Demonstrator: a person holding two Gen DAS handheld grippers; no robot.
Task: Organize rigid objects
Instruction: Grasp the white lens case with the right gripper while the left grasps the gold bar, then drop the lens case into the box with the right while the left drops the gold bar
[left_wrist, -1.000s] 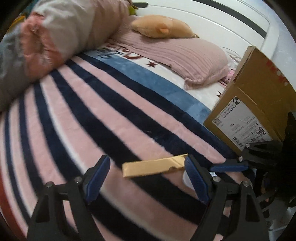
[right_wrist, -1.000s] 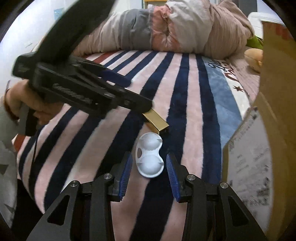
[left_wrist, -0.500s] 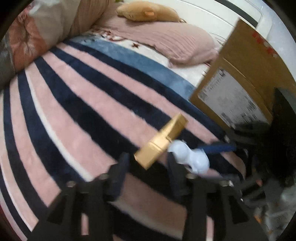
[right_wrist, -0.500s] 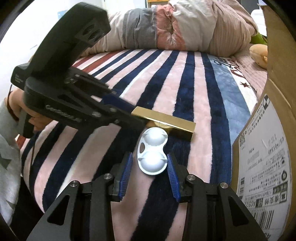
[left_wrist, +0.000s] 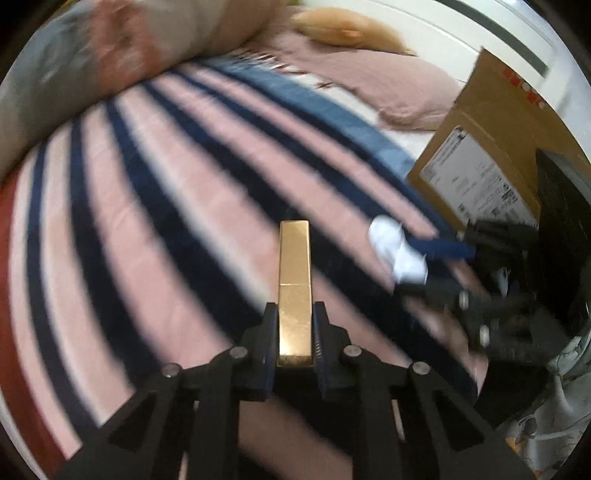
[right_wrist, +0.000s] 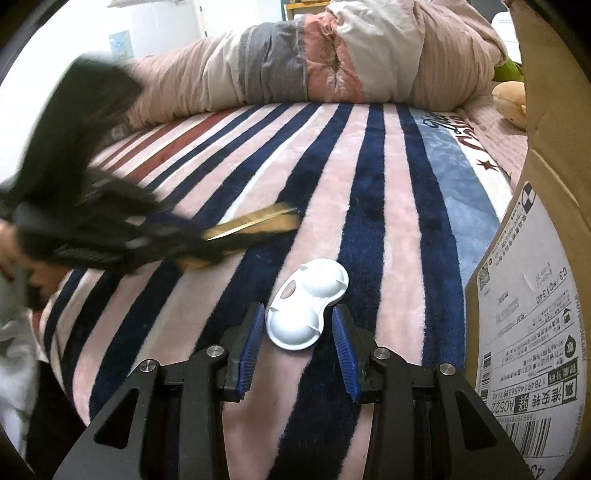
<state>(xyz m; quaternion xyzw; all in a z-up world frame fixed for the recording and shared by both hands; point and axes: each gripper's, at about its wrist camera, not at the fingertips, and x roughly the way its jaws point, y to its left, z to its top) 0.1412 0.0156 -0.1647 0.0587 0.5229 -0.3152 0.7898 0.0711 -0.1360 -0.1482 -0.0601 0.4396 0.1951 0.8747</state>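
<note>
left gripper (left_wrist: 294, 334) clamped tight on gold bar-shaped box (left_wrist: 294, 284), box pointing fwd above striped blanket (right_wrist: 373, 206). right gripper (right_wrist: 298, 343) fingers wide apart, straddling white two-cup plastic case (right_wrist: 306, 308) lying on blanket, not squeezing. cardboard box (right_wrist: 532, 332) just right.

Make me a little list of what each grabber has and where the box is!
left gripper: shut on the gold bar, which sticks out forward between its fingers
right gripper: open, one finger on each side of the white two-bump case
white two-bump case: lying on the striped blanket
cardboard box: to the right of the case, printed label facing it
far end of bed: rolled-up quilt
</note>
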